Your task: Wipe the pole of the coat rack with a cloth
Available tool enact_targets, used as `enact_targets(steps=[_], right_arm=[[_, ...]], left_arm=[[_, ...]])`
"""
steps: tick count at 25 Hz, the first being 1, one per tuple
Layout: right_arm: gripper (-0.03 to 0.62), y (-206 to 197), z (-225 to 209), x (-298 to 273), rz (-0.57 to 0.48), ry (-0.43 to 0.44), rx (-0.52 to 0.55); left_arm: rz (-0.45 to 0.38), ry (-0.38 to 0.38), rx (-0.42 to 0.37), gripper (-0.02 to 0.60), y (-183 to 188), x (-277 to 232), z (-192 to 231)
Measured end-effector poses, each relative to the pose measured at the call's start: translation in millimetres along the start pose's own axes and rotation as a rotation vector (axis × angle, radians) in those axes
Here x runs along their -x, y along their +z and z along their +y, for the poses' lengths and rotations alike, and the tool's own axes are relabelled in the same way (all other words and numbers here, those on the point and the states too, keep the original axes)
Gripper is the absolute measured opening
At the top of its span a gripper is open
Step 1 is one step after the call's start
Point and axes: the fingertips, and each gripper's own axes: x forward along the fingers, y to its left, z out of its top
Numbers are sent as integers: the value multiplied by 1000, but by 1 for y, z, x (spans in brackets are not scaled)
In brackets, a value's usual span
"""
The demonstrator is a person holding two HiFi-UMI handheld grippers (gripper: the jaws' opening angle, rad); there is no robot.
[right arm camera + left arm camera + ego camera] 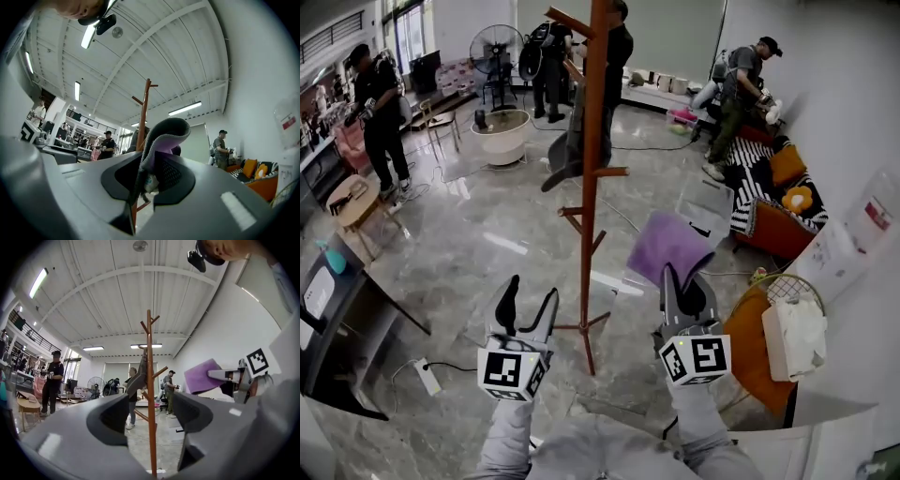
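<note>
1. Forearms (508,433) in grey cloth reach forward and low in the head view, side by side. The left gripper (530,302) points towards the coat rack's pole (590,206), just left of it and not touching. The right gripper (682,279) is held on the pole's other side with the purple cloth (667,244) standing up from it, clear of the wood.
2. Left gripper view: the jaws are spread wide with nothing in them. The pole rises beyond the gap.
3. Right gripper view: the jaws are clamped on the cloth, which folds over above them. The pole stands behind.
</note>
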Motion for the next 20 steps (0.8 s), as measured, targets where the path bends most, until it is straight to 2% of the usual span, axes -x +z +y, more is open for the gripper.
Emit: enact_targets(steps=[4, 8, 13, 17, 20], right_arm=[[52, 33, -9, -50, -76, -6, 103], [52, 85, -8, -94, -163, -23, 320], [52, 133, 17, -144, -264, -17, 615], [52, 156, 39, -174, -334, -16, 788], [52, 152, 46, -196, -305, -38, 925]], left_arm=[[8, -2, 22, 318, -11, -19, 25], [16, 19, 52, 318, -24, -24, 43], [19, 69, 81, 318, -34, -23, 73], [15, 105, 86, 316, -34, -22, 90], [7, 133, 81, 318, -32, -23, 100]])
